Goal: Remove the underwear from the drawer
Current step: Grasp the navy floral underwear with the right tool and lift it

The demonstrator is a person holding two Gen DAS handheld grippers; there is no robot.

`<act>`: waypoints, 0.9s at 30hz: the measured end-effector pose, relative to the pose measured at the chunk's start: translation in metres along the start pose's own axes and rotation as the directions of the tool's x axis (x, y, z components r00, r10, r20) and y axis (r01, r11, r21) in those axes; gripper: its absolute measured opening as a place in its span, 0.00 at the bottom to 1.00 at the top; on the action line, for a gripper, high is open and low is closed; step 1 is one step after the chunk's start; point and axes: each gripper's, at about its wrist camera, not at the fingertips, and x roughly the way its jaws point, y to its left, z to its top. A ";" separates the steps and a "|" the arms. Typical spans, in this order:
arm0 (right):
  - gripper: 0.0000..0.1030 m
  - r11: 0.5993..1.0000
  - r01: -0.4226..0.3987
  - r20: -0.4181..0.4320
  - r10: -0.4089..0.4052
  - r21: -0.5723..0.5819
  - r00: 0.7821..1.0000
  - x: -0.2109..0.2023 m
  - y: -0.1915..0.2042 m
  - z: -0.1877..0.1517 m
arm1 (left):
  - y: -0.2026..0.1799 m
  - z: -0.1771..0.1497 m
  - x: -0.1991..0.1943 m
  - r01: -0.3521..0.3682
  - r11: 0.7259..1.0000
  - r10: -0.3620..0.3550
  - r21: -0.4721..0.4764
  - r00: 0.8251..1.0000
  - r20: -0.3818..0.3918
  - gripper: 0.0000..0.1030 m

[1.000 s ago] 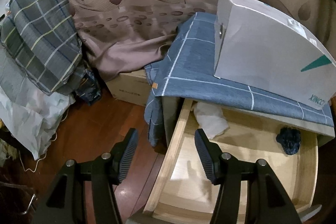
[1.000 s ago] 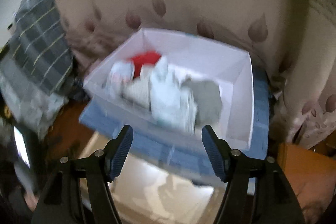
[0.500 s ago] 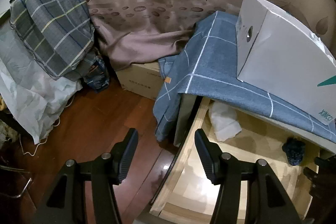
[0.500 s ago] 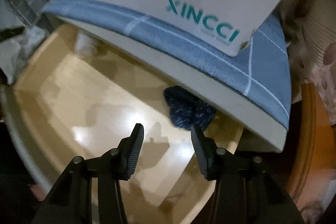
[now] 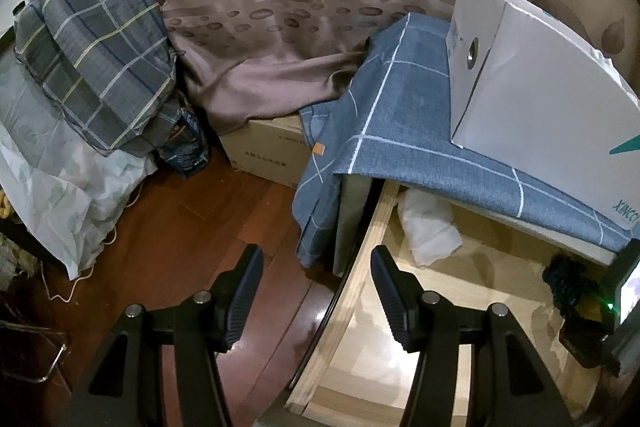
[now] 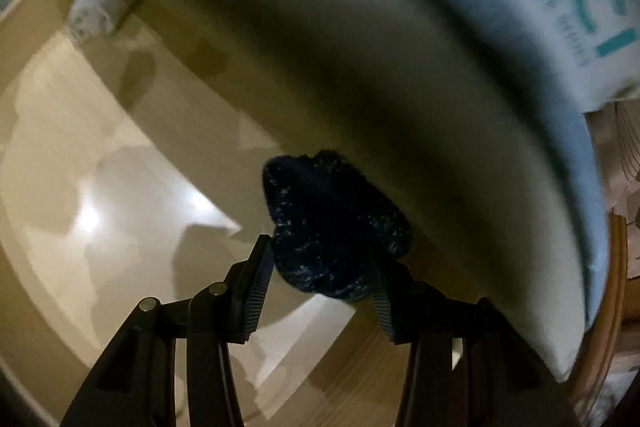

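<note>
A dim bedroom corner is seen from the left wrist: red-brown wood floor (image 5: 208, 211), a leaf-print curtain (image 5: 280, 27) draped down the back, a plaid bundle (image 5: 100, 47) stacked on pale bedding (image 5: 52, 195) at left. A cardboard box (image 5: 268, 151) is set under the curtain hem. A blue checked cloth (image 5: 400, 115) is spread over the cabinet top and hangs down its side, with a white carton (image 5: 540, 87) standing on it. The light wooden drawer (image 5: 360, 291) is pulled open beneath. A white crumpled piece (image 5: 428, 227) is lying in its back left corner. The dark blue underwear (image 5: 562, 277) is lying at the drawer's back right, tucked under the cabinet edge, with the right tool's black body just beside it. The left gripper (image 5: 316, 291) is held with jaws parted and nothing between them, straddling the drawer's side rail.

From the right wrist, blurred, the glossy drawer floor (image 6: 120, 187) is filled with glare. The cabinet's overhanging front edge (image 6: 400, 107) blocks the upper view, cloth and carton lettering above it. The underwear is sitting half under that edge. The right gripper (image 6: 320, 267) is placed around its near end, both pads touching the fabric; whether it is squeezed cannot be told.
</note>
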 end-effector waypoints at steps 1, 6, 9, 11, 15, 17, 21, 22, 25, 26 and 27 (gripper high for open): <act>0.39 1.000 0.004 -0.002 -0.004 -0.001 1.000 0.003 0.000 0.000 | -0.001 0.000 0.000 0.000 1.000 0.000 0.003 1.000 0.000 0.56; 0.29 0.999 -0.047 -0.003 0.047 0.020 0.999 0.009 -0.001 -0.002 | -0.003 0.000 0.000 -0.009 1.000 0.009 0.016 1.000 0.004 0.56; 0.24 0.993 -0.100 -0.032 0.102 0.058 0.994 0.010 -0.004 -0.007 | -0.004 -0.001 0.001 -0.012 1.000 0.012 0.019 1.000 0.005 0.56; 0.23 0.988 -0.130 -0.047 0.134 0.081 0.990 0.008 -0.006 -0.011 | -0.004 -0.001 0.001 -0.011 1.000 0.011 0.018 1.000 0.005 0.56; 0.22 0.973 -0.197 -0.096 0.209 0.123 0.973 0.006 -0.009 -0.020 | -0.005 -0.001 0.001 -0.007 1.000 0.006 0.030 1.000 0.001 0.56; 0.22 0.960 -0.236 -0.129 0.256 0.148 0.958 0.005 -0.008 -0.026 | -0.007 -0.002 0.001 -0.010 0.999 0.010 0.044 1.000 0.001 0.56; 0.22 0.925 -0.295 -0.181 0.341 0.239 0.922 0.004 -0.007 -0.038 | -0.014 -0.003 0.003 0.008 0.997 -0.007 0.076 1.000 -0.009 0.56; 0.22 0.916 -0.305 -0.192 0.359 0.260 0.914 0.004 -0.007 -0.041 | -0.017 -0.004 0.003 0.011 0.996 -0.011 0.088 1.000 -0.010 0.56; 0.22 0.883 -0.323 -0.228 0.411 0.341 0.883 0.003 -0.005 -0.053 | -0.025 -0.006 0.003 0.016 0.992 -0.016 0.122 1.000 -0.007 0.56; 0.22 0.874 -0.324 -0.236 0.422 0.361 0.875 0.003 -0.005 -0.057 | -0.027 -0.007 0.003 0.020 0.991 -0.020 0.131 1.000 -0.007 0.56; 0.22 0.865 -0.324 -0.246 0.434 0.383 0.867 0.003 -0.005 -0.060 | -0.029 -0.008 0.004 0.028 0.990 -0.027 0.141 1.000 -0.010 0.56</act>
